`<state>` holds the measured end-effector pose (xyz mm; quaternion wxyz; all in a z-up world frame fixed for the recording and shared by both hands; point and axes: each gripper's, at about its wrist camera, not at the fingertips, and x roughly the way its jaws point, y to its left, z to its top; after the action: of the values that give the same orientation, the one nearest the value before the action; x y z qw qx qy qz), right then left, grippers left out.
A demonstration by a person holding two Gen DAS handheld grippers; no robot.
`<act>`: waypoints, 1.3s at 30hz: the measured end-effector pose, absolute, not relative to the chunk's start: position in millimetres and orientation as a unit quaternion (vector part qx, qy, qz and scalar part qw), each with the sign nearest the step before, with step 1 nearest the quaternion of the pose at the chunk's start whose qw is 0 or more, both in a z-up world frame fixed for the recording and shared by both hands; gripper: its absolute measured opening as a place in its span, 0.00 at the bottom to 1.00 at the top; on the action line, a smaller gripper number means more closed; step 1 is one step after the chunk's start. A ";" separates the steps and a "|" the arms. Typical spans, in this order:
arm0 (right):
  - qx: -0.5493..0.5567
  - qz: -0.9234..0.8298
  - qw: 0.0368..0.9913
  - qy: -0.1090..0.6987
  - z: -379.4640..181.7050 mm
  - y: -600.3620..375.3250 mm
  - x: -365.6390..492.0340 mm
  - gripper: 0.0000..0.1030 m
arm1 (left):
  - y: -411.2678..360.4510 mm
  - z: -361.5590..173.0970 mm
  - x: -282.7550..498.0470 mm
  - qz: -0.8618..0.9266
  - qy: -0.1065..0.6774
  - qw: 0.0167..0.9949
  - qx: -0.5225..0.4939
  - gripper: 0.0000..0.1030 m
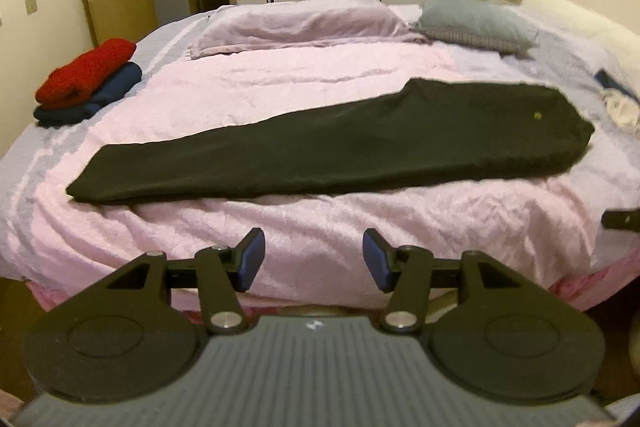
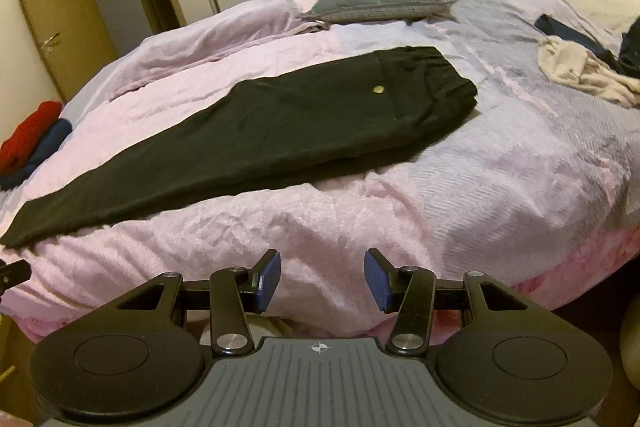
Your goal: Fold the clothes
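A pair of black trousers (image 1: 340, 143) lies folded lengthwise across the pink blanket (image 1: 312, 219), waistband to the right, leg ends to the left. The right wrist view shows the same black trousers (image 2: 280, 131) with a small gold button near the waist. My left gripper (image 1: 314, 259) hovers open over the blanket's near edge, short of the trousers, with nothing between its blue pads. Likewise open and empty, my right gripper (image 2: 322, 279) hangs above the near edge of the pink blanket (image 2: 320, 227). Part of the right gripper's finger (image 1: 620, 219) peeks in at the left view's right edge.
A folded red garment on a folded navy one (image 1: 88, 83) sits at the bed's far left. Loose cream and dark clothes (image 2: 580, 67) lie at the right. A grey cushion (image 1: 476, 23) and a lilac pillow (image 1: 300, 23) rest at the head. Wardrobe and door stand behind.
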<state>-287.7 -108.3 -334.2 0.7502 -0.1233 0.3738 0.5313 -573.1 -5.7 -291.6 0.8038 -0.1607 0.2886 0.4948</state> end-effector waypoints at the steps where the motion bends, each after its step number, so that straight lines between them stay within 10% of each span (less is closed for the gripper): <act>1: -0.121 0.528 0.751 0.378 -336.5 -107.2 -284.3 0.49 | -0.2 -293.3 -579.1 0.493 0.278 0.806 -0.172 0.48; 10: -0.098 0.504 0.747 0.423 -365.0 -78.0 -250.0 0.49 | 60.6 -309.5 -616.7 0.524 0.242 0.787 -0.218 0.36; 21: 0.199 0.497 0.673 0.511 -396.8 -65.5 -148.5 0.48 | 148.9 -335.6 -630.2 0.519 0.221 0.763 -0.315 0.33; 39: 0.075 0.505 0.778 0.366 -365.3 24.1 -17.3 0.48 | 227.6 -351.7 -404.3 0.311 0.298 0.863 -0.265 0.35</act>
<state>-17.3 24.1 -365.3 0.7782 0.0752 0.3658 0.5049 -404.3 227.6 -351.7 0.8625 -0.2648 0.2984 0.3113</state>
